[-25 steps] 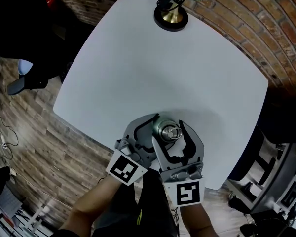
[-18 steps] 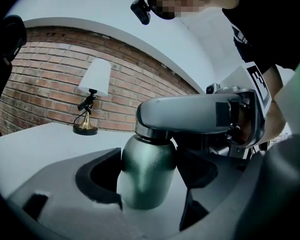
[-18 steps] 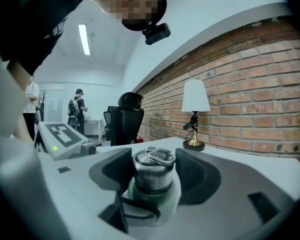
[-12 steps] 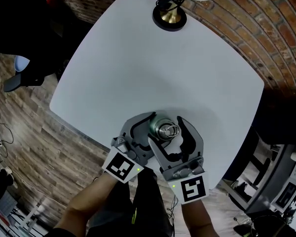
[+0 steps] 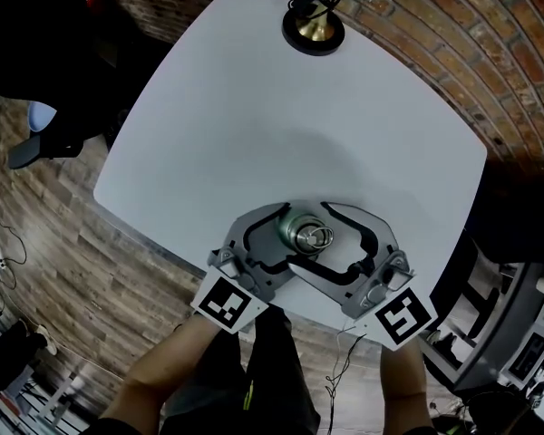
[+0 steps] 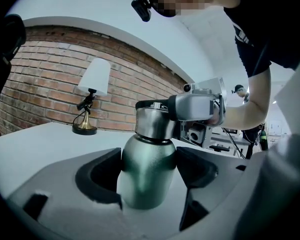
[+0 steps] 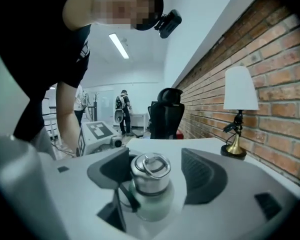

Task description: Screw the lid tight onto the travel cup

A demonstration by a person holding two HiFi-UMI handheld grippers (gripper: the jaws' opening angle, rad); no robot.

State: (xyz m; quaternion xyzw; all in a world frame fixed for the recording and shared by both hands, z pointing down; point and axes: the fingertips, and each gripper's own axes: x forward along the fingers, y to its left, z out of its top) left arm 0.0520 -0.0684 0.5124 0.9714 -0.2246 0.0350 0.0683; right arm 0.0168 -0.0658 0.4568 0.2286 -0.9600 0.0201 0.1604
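A dark green metal travel cup (image 5: 308, 236) stands near the white table's (image 5: 254, 116) front edge, with a steel lid with a ring handle (image 7: 150, 173) on top. My left gripper (image 5: 288, 238) comes in from the lower left. Its pads press both sides of the cup's body (image 6: 146, 171). My right gripper (image 5: 315, 236) reaches in from the lower right at lid height. Its jaws have just been opening and stand wide around the lid, with a clear gap at the right pad (image 7: 202, 176). In the left gripper view, one right finger crosses at the lid (image 6: 152, 121).
A lamp with a brass base and white shade (image 5: 314, 27) stands at the table's far edge by the brick wall. The table's front edge runs just below the grippers, over wood flooring. A black office chair (image 7: 167, 114) stands beyond the table.
The right gripper has swung round the lid, its marker cube moving from below the cup out to the lower right, and its jaws have spread wider. The left gripper and cup have stayed put.
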